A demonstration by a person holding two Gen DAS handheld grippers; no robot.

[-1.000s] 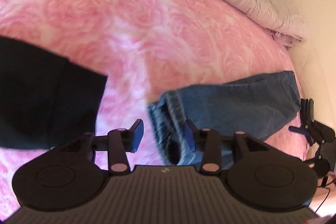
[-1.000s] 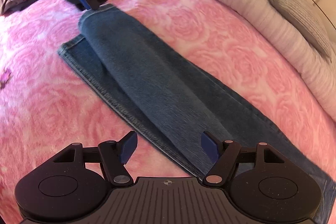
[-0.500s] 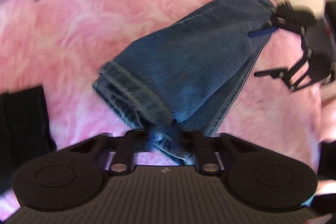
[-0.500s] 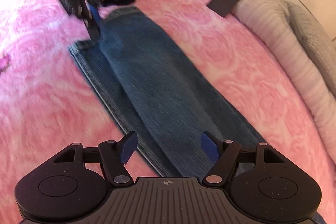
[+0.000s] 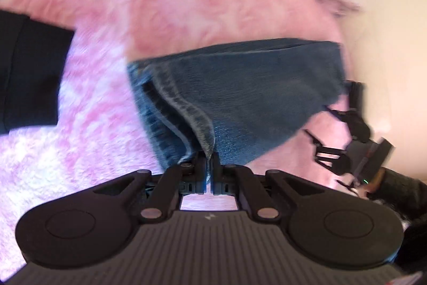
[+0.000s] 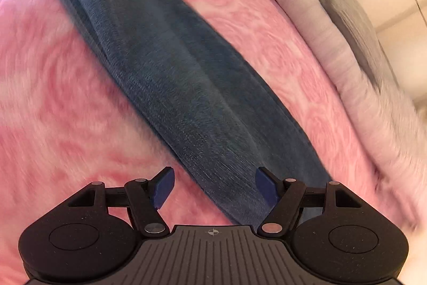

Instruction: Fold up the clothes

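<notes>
**Q:** What have you got in each hand right now?

**A:** My left gripper is pinched tight on the hem end of the jeans, fingers nearly touching with denim between them. From there the leg runs away to the far right across the pink blanket, and looks lifted a bit at my end, though it's blurry. My right gripper is spread wide with nothing in it, fingers either side of the denim, apparently hovering above it.

**Q:** Which way do the jeans lie, then?

**A:** In the right camera they're one long strip, already doubled leg on leg, running from right under my open fingers diagonally up to the far left. So the long axis goes straight between my two hands: left has one end, right sits over the other. I'd guess the next fold brings end to end along that line, and the right hand is the nearer one for pinning its end.

**Q:** Anything else around?

**A:** A dark garment lies left of the jeans, and pale bedding bunches up at the far right.
</notes>
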